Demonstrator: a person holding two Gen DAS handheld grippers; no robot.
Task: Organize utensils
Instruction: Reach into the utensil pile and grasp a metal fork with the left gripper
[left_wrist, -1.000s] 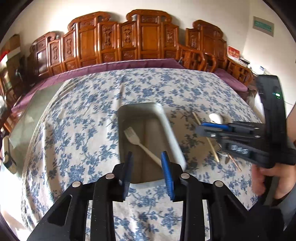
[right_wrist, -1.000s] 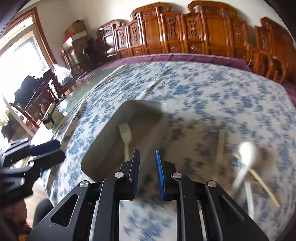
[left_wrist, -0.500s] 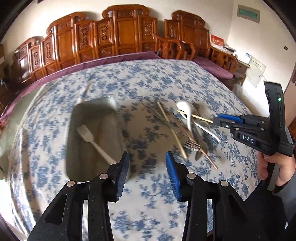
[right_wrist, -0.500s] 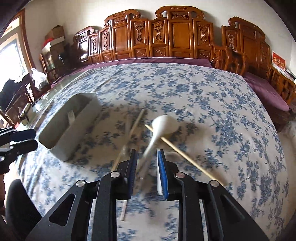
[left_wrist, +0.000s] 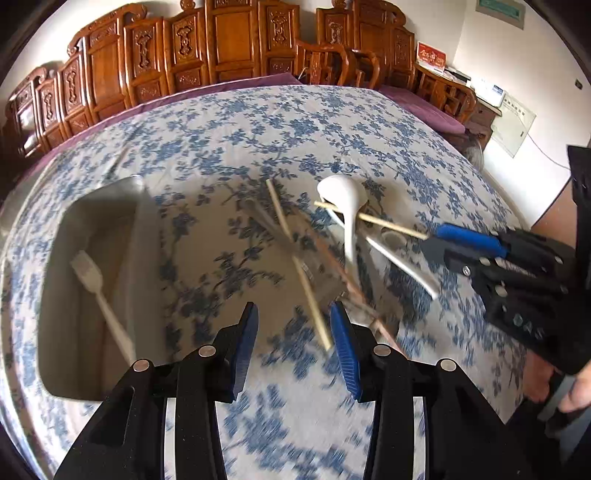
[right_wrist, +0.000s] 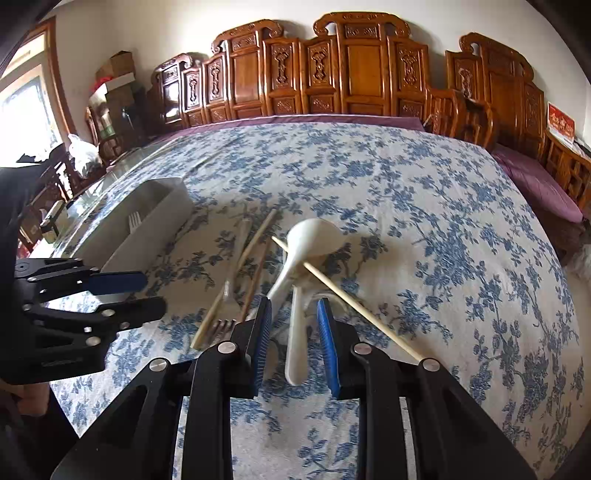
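Observation:
A pile of utensils lies on the floral tablecloth: a white ceramic spoon (right_wrist: 312, 236), a white plastic spoon (right_wrist: 296, 332), wooden chopsticks (right_wrist: 351, 299) and a metal fork (right_wrist: 225, 295). A grey tray (left_wrist: 62, 295) at the left holds a white plastic fork (left_wrist: 98, 291). My left gripper (left_wrist: 293, 332) is open, hovering over the near end of a chopstick (left_wrist: 306, 291). My right gripper (right_wrist: 293, 328) is open, its fingers on either side of the white plastic spoon's handle, just above it. The right gripper also shows in the left wrist view (left_wrist: 436, 240).
The grey tray shows in the right wrist view (right_wrist: 147, 225) at the left, near the table edge. Carved wooden chairs (right_wrist: 332, 70) line the far side. The left gripper body (right_wrist: 81, 295) sits at the left of the pile.
Both grippers swung from the tray toward the utensil pile. The right gripper's jaws opened wider and now straddle the white plastic spoon's handle. The left gripper came closer to the chopsticks.

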